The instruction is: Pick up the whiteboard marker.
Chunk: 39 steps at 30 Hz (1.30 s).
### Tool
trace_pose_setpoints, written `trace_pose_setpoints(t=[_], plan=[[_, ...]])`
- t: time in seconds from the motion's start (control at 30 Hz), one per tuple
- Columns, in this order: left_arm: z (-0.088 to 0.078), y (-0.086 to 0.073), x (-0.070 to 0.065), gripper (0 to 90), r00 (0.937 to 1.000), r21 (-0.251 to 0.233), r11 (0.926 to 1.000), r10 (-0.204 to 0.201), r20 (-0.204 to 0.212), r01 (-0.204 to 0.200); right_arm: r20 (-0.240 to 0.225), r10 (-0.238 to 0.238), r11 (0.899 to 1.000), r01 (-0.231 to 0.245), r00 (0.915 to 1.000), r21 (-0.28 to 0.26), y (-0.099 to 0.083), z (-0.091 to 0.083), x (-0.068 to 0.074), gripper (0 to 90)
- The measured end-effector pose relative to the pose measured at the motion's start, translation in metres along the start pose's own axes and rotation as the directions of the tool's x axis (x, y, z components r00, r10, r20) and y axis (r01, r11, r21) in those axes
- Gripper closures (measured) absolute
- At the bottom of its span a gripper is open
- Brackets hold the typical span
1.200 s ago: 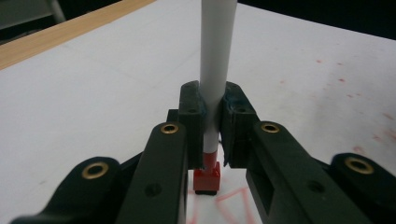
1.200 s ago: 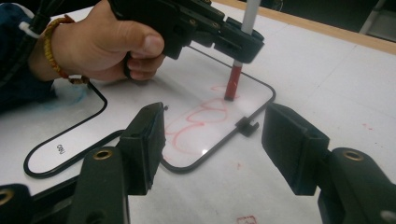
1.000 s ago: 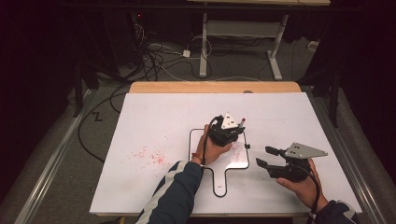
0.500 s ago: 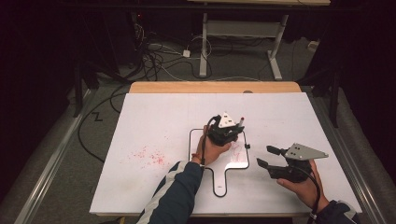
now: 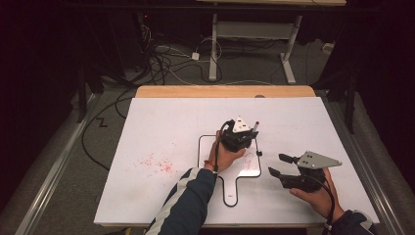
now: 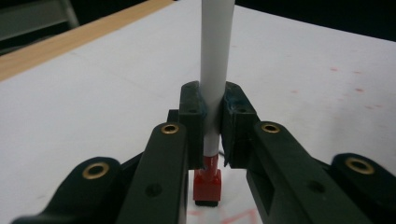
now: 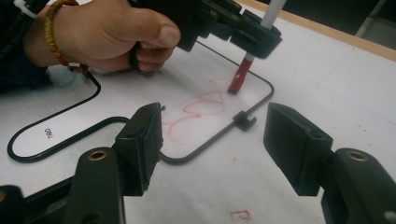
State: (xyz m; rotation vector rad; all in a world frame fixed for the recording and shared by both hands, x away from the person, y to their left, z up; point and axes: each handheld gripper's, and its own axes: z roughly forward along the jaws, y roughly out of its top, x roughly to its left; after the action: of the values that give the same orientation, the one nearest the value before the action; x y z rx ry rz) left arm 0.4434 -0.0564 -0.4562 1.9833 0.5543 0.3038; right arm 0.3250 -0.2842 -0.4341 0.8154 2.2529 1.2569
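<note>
A white marker [image 6: 215, 46] with a red tip [image 6: 208, 182] stands nearly upright, and my left gripper [image 6: 212, 109] is shut on its barrel. In the high view this left gripper [image 5: 248, 138] is over the upper right part of a small black-rimmed whiteboard [image 5: 250, 169] with a handle. The right gripper view has the marker [image 7: 240, 77] tip down on the whiteboard [image 7: 140, 88], beside red scribbles [image 7: 196, 107]. My right gripper [image 7: 218, 133] is open, with nothing between its jaws, just off the board's right rim. It sits right of the board in the high view as the right gripper [image 5: 276, 165].
The white table cover [image 5: 303, 122] carries red specks [image 5: 156, 164] at the left. A wooden strip [image 5: 225, 91] runs along the far edge. Cables [image 5: 161, 58] and desk legs [image 5: 213, 54] lie on the dark floor beyond. A clip [image 7: 245, 120] sits on the board's rim.
</note>
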Motion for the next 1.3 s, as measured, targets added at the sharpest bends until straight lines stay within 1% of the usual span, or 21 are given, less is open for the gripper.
trace_pose_setpoints(t=[0.03,0.07,0.13,0.2,0.27,0.3,0.37,0.43,0.47,0.53,0.6,0.7,0.77,0.83,0.93,1.0,1.13,1.17,1.3], plan=[[0.000,0.000,-0.005,78.6,0.9998,0.004,0.9998,0.020,0.010,-0.020,0.000,0.001,1.000,-0.001,1.0000,0.000,0.000,0.000,0.000,38.3],[0.000,0.000,-0.008,78.6,0.9994,0.006,0.9995,0.030,0.020,-0.030,0.003,0.003,1.000,-0.003,1.0000,0.001,0.000,-0.001,0.000,38.3],[-0.002,-0.001,-0.010,78.6,0.9991,0.004,0.9993,0.038,0.021,-0.038,0.004,0.004,1.000,-0.004,1.0000,0.001,0.000,-0.001,0.000,38.3],[-0.004,-0.002,-0.006,78.6,0.9995,0.006,0.9996,0.028,0.012,-0.028,0.008,0.005,1.000,-0.005,1.0000,0.005,-0.001,0.000,0.000,38.3],[-0.007,-0.004,0.001,78.6,0.9996,0.010,0.9997,0.022,-0.018,-0.022,0.007,-0.001,1.000,0.001,1.0000,0.010,-0.001,0.001,0.000,38.3],[-0.008,-0.004,0.005,78.6,0.9995,0.010,0.9999,0.013,-0.029,-0.012,0.007,-0.001,1.000,0.001,1.0000,0.010,-0.001,0.001,0.000,38.3],[-0.012,-0.006,0.013,78.6,0.9980,0.017,0.9998,0.004,-0.064,-0.003,0.007,-0.003,1.000,0.003,1.0000,0.009,-0.001,0.001,0.001,38.3],[-0.015,-0.008,0.020,78.6,0.9962,0.020,0.9997,-0.013,-0.086,0.015,0.007,-0.004,1.000,0.004,1.0000,0.009,-0.001,0.001,0.001,38.3],[-0.017,-0.009,0.024,78.6,0.9955,0.021,0.9996,-0.018,-0.093,0.020,0.006,-0.006,1.000,0.006,1.0000,0.010,-0.001,0.001,0.001,38.3],[-0.019,-0.011,0.029,78.6,0.9944,0.016,0.9990,-0.040,-0.098,0.042,0.007,-0.006,1.000,0.006,1.0000,0.012,-0.001,0.002,0.001,38.3],[-0.019,-0.012,0.030,78.6,0.9936,0.010,0.9983,-0.056,-0.099,0.057,0.005,-0.005,1.000,0.005,1.0000,0.012,-0.001,0.002,0.001,38.3],[-0.013,-0.010,0.022,78.6,0.9966,0.015,0.9989,-0.043,-0.071,0.044,0.002,-0.010,1.000,0.010,0.9999,0.016,-0.001,0.003,0.002,38.3],[-0.008,-0.008,0.014,78.6,0.9987,0.012,0.9992,-0.037,-0.036,0.038,0.000,-0.013,1.000,0.013,0.9999,0.016,-0.001,0.003,0.002,38.3],[-0.003,-0.007,0.005,78.6,0.9997,0.012,0.9997,-0.023,-0.001,0.023,0.002,-0.013,1.000,0.013,0.9999,0.016,-0.001,0.003,0.002,38.3],[0.002,-0.005,-0.005,78.6,0.9988,0.012,0.9999,-0.010,0.049,0.009,0.003,-0.009,1.000,0.009,1.0000,0.015,-0.001,0.003,0.001,38.3],[0.004,-0.004,-0.010,78.6,0.9974,0.013,0.9999,-0.004,0.072,0.004,0.006,-0.007,1.000,0.007,1.0000,0.019,-0.002,0.003,0.000,38.3],[0.002,-0.003,-0.016,78.5,0.9952,0.011,0.9999,0.005,0.098,-0.006,0.013,-0.006,1.000,0.005,0.9999,0.006,-0.001,0.002,-0.001,38.2],[0.001,-0.003,-0.018,78.5,0.9944,0.005,1.0000,0.004,0.105,-0.004,0.015,-0.004,1.000,0.004,0.9999,0.000,-0.001,0.001,-0.001,38.2],[-0.007,-0.003,-0.022,78.5,0.9926,-0.006,0.9998,0.021,0.120,-0.020,0.023,0.001,1.000,-0.001,0.9997,-0.014,0.000,0.000,-0.002,38.3]])
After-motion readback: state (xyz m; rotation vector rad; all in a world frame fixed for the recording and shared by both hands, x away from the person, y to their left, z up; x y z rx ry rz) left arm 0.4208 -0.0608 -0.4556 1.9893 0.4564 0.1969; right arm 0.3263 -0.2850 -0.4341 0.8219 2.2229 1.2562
